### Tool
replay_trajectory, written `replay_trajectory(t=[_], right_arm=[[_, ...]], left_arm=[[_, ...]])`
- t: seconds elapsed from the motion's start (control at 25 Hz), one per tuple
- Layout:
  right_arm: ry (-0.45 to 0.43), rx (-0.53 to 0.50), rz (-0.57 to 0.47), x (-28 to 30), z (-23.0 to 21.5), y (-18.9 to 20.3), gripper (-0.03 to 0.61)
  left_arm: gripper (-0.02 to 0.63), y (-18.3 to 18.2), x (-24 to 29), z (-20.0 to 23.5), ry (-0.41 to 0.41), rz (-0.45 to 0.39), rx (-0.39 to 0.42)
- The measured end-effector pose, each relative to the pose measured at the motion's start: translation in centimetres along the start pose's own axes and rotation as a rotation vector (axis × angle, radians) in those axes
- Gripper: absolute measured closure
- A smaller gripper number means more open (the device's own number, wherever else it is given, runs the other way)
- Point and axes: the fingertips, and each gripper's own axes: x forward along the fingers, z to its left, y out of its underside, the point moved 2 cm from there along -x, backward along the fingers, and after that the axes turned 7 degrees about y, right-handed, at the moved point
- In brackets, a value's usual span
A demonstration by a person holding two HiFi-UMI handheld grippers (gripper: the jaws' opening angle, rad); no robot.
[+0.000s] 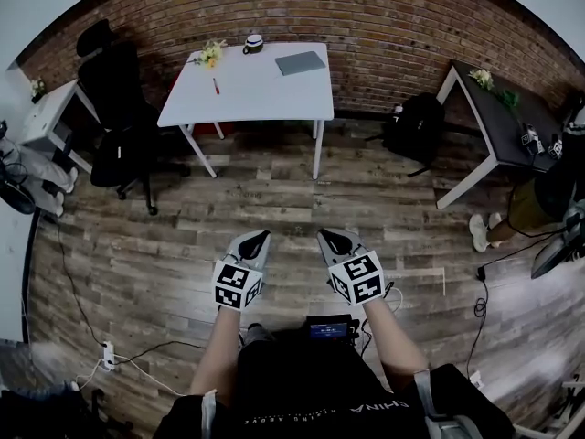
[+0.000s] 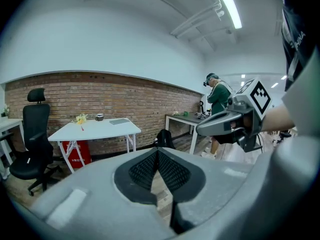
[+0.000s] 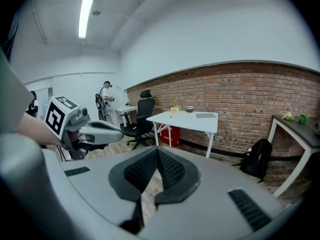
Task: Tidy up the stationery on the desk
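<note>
Nothing looks started yet. The left gripper and right gripper sit close to the person, both with jaws together and empty. The desk stands well ahead. On it, a red pen lies loose, with flowers, a cup and a notebook beyond. The cup is the 1 container, and its contents are too small to tell.

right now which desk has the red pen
The white desk in the middle; the red pen lies near its yellow flowers. The right desk is dark.
</note>
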Motion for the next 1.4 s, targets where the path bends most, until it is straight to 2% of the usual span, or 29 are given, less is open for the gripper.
replay_trajectory(t=[0.28, 0.56, 1.12, 1.4], right_arm=[[-0.012, 0.008, 0.010, 1.2, -1.3, 0.2, 0.570], [0.015, 0.025, 0.026, 4.7, -1.7, -0.3, 0.569], [0.106, 0.050, 0.046, 16.7, -0.2, -6.9, 0.569], [0.143, 0.066, 0.045, 21.3, 0.3, -9.6, 0.569]], left_arm=[[0.607, 0.2, 1.0, 0.6, -0.014, 0.003, -0.017], [0.607, 0.7, 2.6, 4.4, 0.013, 0.006, -0.028], [0.607, -1.0, 5.1, 18.8, 0.124, 0.011, -0.023], [0.607, -1.9, 5.7, 24.2, 0.167, 0.000, -0.011]])
